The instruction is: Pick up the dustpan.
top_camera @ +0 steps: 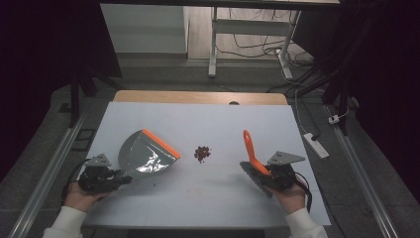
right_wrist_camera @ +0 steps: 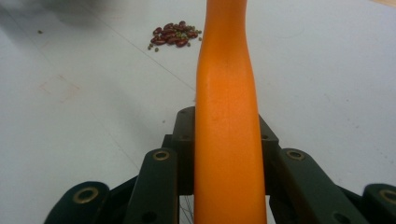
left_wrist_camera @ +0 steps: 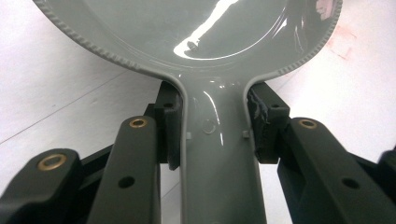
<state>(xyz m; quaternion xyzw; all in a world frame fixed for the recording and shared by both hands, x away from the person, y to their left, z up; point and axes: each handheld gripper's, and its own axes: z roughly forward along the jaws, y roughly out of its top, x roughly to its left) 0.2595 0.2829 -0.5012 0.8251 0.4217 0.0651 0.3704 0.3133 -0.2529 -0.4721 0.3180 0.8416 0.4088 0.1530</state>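
- While both claws are clamped, left claw (top_camera: 115, 179) on the grey dustpan (top_camera: 143, 154) handle at lower left, right claw (top_camera: 262, 174) on the orange brush (top_camera: 250, 148) at lower right, the beans (top_camera: 202, 153) sit mid-frame on the counter (top_camera: 163, 116), apart from both.
- Risk: brush stroke too hard, beans scatter past the pan lip.
- Risk: pan lip lifted, beans slide underneath.

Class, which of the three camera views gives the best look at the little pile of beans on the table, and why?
The right gripper view: the pile of beans lies near enough there to tell single red beans and small green ones apart, left of the orange handle. The high view shows the pile as a small dark red patch between the dustpan and that handle.
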